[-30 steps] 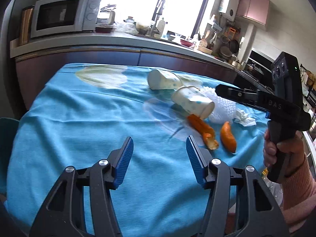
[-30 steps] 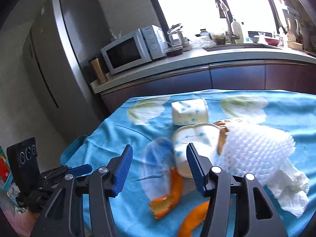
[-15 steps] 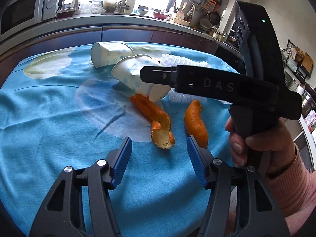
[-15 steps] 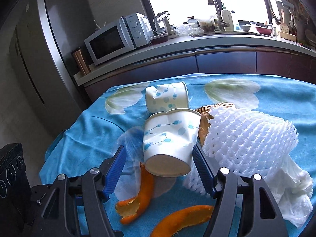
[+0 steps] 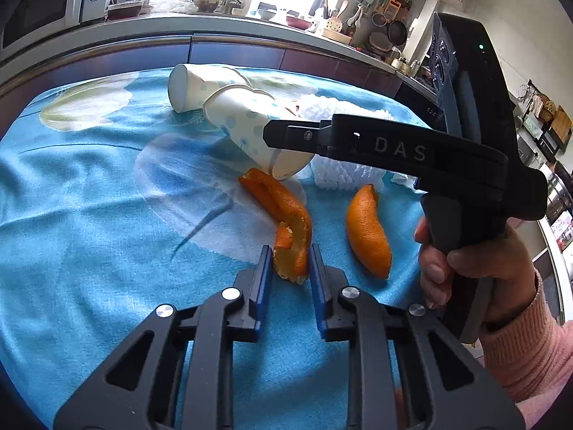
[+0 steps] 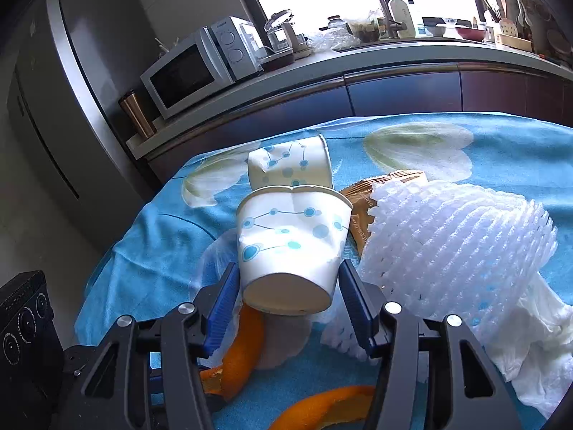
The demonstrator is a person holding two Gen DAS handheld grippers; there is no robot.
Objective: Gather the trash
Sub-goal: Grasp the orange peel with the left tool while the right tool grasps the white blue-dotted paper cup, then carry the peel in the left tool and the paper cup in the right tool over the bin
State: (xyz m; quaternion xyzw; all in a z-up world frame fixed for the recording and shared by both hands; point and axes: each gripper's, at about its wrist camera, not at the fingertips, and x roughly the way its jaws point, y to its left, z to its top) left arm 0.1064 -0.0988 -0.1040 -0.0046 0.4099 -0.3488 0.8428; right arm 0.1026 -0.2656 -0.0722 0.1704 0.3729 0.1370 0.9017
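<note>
Fingers of my left gripper [image 5: 286,261] have just been closing and now pinch the curled orange peel [image 5: 283,215]; my right gripper [image 6: 286,294] has just been narrowing, pads flanking the paper cup [image 6: 290,243] base, contact unclear; foam net [image 6: 458,236] lies at three o'clock on the blue cloth [image 6: 501,143].

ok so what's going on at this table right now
A person with a gripper in each hand is clearing trash off a blue tablecloth. The left gripper has just closed its jaws around the near end of a curled orange peel strip. The right gripper has closed in around the base of a tipped white paper cup with blue dots. A second peel, another cup and white foam netting lie untouched.
</note>
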